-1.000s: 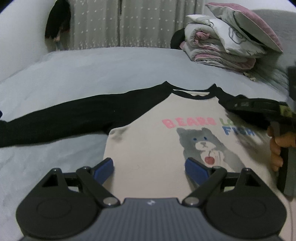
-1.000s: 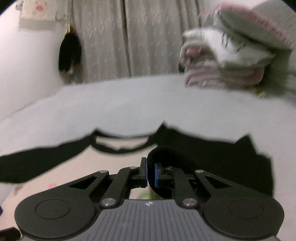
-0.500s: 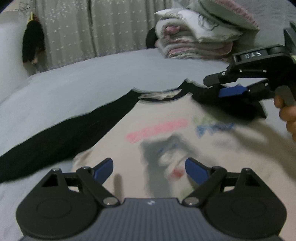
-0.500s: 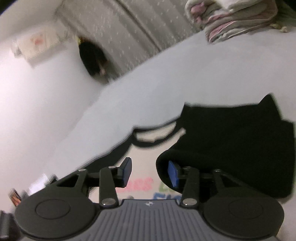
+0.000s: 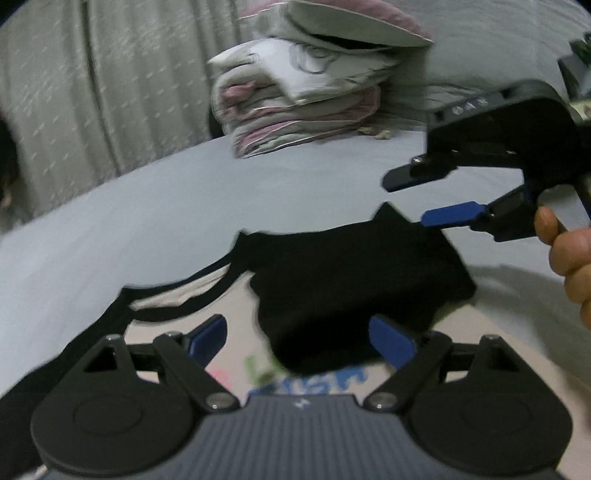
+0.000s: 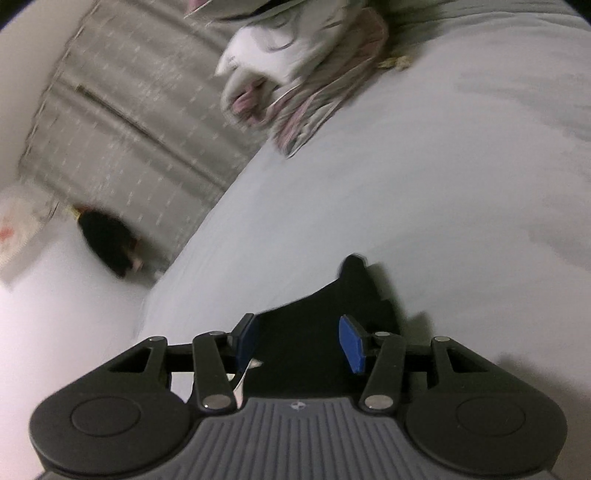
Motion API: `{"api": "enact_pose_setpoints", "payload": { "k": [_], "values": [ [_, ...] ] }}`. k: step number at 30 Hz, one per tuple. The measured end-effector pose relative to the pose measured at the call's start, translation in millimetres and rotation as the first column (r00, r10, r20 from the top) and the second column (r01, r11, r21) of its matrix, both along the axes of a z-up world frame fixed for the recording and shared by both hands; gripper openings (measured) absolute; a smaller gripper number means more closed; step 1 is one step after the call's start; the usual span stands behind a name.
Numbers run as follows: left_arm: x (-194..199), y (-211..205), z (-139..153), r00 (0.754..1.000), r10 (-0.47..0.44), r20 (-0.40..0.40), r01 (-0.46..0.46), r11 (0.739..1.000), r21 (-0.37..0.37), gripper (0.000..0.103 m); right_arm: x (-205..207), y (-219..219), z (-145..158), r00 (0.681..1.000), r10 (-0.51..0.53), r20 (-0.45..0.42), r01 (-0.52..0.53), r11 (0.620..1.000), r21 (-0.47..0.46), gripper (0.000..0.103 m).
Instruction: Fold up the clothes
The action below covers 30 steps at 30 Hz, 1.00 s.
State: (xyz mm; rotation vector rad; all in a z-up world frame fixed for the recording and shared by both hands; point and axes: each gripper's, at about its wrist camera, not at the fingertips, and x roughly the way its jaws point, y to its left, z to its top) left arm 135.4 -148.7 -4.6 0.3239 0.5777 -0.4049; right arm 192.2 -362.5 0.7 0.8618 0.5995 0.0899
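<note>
Pale grey bedding (image 5: 155,218) fills most of both views, a smooth bed surface running back to a grey dotted curtain (image 5: 85,92). At the far edge of the bed sits a stack of folded quilts (image 5: 295,107) in white, grey and pink, with a pillow (image 5: 354,22) resting on top.

Spread flat on the bedding lies the shirt (image 5: 236,373), cream in the body with black sleeves and a black neckband; blurred coloured lettering shows on its chest just ahead of the left tool. One black sleeve (image 5: 354,291) is folded in across the upper chest and lies as a dark bunched slab beside the neckline (image 5: 177,299).

In the left wrist view the left gripper (image 5: 299,336) hangs low over the shirt with its blue pads spread wide, closing only slightly, the folded sleeve seen between them but not pressed. Off to the right and higher, the right gripper (image 5: 421,199) is held in a person's hand (image 5: 570,258); its jaws are opening and nothing is pinched between them. From the right wrist view that gripper's blue pads (image 6: 352,343) stand apart above the black sleeve cloth, clear of it. A small dark object (image 6: 107,243) hangs by the curtain, too blurred to identify.
</note>
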Motion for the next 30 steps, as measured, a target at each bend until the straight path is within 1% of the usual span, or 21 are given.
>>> {"api": "enact_pose_setpoints", "payload": {
  "k": [4,6,8,9,10,11,12,13,14,15,17,20,23,26,28,30],
  "values": [
    [7,-25,-4,0.999,-0.048,0.003,0.048,0.999,-0.006,0.082,0,-10,-3,0.999,-0.045,-0.015,0.046,0.999,0.030,0.050],
    [10,-34,-8,0.998,-0.061,-0.002,0.061,0.998,-0.004,0.069,-2,-13,-5,0.998,-0.059,-0.021,0.060,0.998,0.033,0.050],
    [15,-40,-13,0.998,-0.067,-0.014,0.067,0.998,-0.007,0.045,0,-13,-8,0.998,-0.062,-0.027,0.063,0.997,0.037,0.050],
    [17,-40,-15,0.998,-0.065,-0.027,0.064,0.998,-0.018,0.039,0,-13,-8,0.998,-0.063,-0.031,0.064,0.997,0.038,0.050],
    [20,-40,-18,0.997,-0.062,-0.039,0.061,0.998,-0.030,0.026,2,-13,-10,0.997,-0.063,-0.035,0.064,0.997,0.037,0.050],
    [21,-39,-20,0.997,-0.056,-0.044,0.054,0.998,-0.040,0.017,3,-13,-11,0.997,-0.063,-0.039,0.064,0.997,0.033,0.050],
    [21,-36,-19,0.998,-0.044,-0.037,0.042,0.998,-0.057,0.014,3,-13,-12,0.997,-0.065,-0.044,0.066,0.997,0.027,0.050],
    [20,-32,-18,0.999,-0.030,-0.028,0.028,0.997,-0.078,0.008,3,-13,-13,0.997,-0.066,-0.049,0.068,0.997,0.022,0.050],
    [18,-28,-16,1.000,-0.016,-0.019,0.014,0.995,-0.099,0.005,3,-13,-14,0.996,-0.068,-0.053,0.069,0.997,0.018,0.050],
    [17,-21,-14,1.000,0.006,-0.011,-0.008,0.991,-0.130,0.005,4,-14,-16,0.996,-0.068,-0.058,0.069,0.997,0.019,0.050],
    [15,-4,-7,0.998,0.064,-0.002,-0.063,0.976,-0.207,0.004,5,-15,-18,0.996,-0.068,-0.066,0.070,0.997,0.025,0.050],
    [12,24,0,0.988,0.154,-0.004,-0.148,0.941,-0.306,0.004,6,-17,-22,0.995,-0.070,-0.073,0.072,0.997,0.023,0.050],
    [12,53,4,0.972,0.235,-0.025,-0.227,0.900,-0.373,0.004,7,-17,-24,0.995,-0.072,-0.076,0.073,0.997,0.019,0.050],
    [8,84,7,0.945,0.323,-0.050,-0.313,0.849,-0.425,0.004,6,-15,-25,0.995,-0.070,-0.078,0.071,0.997,0.012,0.050],
    [4,104,5,0.920,0.385,-0.070,-0.374,0.814,-0.445,0.004,8,-13,-25,0.994,-0.068,-0.080,0.068,0.998,0.001,0.050],
    [5,120,1,0.889,0.448,-0.093,-0.442,0.788,-0.428,0.004,8,-11,-25,0.995,-0.066,-0.080,0.065,0.998,-0.012,0.050]
  ]
}}
